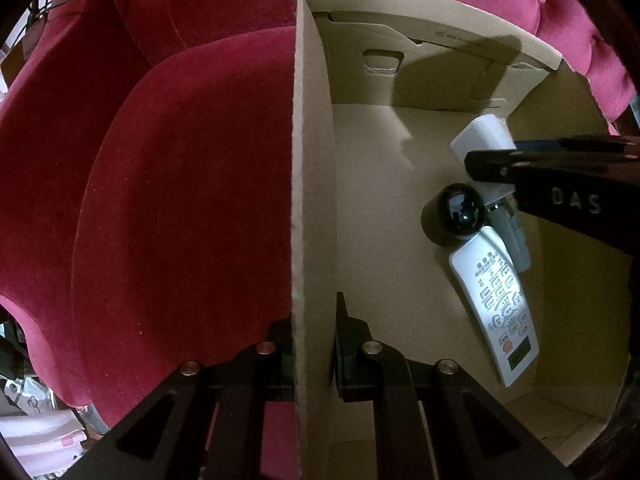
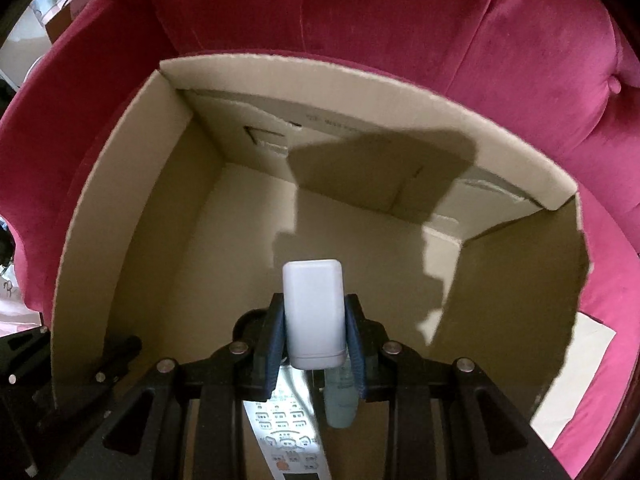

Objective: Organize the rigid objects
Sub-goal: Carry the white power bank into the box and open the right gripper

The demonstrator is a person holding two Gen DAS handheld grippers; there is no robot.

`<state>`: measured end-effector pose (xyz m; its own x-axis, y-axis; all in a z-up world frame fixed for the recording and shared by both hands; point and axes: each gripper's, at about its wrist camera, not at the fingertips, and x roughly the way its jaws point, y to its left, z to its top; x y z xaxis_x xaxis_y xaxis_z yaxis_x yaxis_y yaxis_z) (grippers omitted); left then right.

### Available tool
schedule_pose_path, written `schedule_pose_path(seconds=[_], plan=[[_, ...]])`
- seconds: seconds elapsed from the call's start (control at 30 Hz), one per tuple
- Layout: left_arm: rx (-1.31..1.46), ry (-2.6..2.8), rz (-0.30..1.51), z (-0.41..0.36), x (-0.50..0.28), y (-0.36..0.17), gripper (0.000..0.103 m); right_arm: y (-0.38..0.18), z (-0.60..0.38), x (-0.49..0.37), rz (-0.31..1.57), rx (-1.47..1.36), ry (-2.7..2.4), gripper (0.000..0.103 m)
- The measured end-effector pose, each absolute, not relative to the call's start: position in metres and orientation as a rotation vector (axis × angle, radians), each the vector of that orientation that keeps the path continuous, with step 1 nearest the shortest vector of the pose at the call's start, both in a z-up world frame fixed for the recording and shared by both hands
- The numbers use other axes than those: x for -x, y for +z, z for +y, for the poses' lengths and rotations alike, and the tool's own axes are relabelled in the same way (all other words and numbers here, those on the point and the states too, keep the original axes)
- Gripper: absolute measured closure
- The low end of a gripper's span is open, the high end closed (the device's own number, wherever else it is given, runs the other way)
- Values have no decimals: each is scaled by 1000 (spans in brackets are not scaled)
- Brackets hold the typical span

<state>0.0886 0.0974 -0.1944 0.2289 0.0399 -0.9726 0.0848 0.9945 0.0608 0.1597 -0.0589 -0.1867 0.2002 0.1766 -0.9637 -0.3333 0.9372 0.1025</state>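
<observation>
Left wrist view, bottom of the frame: the left hand-held gripper [image 1: 314, 360] is pinched on the side wall of the cardboard box [image 1: 312, 160], one finger outside, one inside. Lower right, a white remote control [image 1: 496, 304] lies on the box floor, and a black round-topped object [image 1: 454, 220] sits at its upper end, a pale grey-green tube [image 1: 516, 236] just beside them. Right wrist view, centre: the right hand-held gripper [image 2: 314, 320] clamps a white rectangular plastic block [image 2: 313, 312] between its blue pads [image 2: 354, 344], low inside the box, above the remote and tube. Beyond the far wall, a crimson velvet tufted armchair [image 2: 400, 12] fills the top of both frames, carrying the box.
</observation>
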Motion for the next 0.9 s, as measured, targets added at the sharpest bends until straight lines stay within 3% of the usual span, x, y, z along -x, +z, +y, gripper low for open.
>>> schedule_pose_path(seconds=[0.43,0.67,0.9], plan=[[-109,-28,1341,96,-89,-194,91,-184,-61,-166,1319,136,351,72],[-113,-23,1341,95,-89,-194,91,-172,-59,-161,1281,138,360,60],[-117,-22,1343,94,-89,-194,91,-162,-64,-155,1250,118,353,60]])
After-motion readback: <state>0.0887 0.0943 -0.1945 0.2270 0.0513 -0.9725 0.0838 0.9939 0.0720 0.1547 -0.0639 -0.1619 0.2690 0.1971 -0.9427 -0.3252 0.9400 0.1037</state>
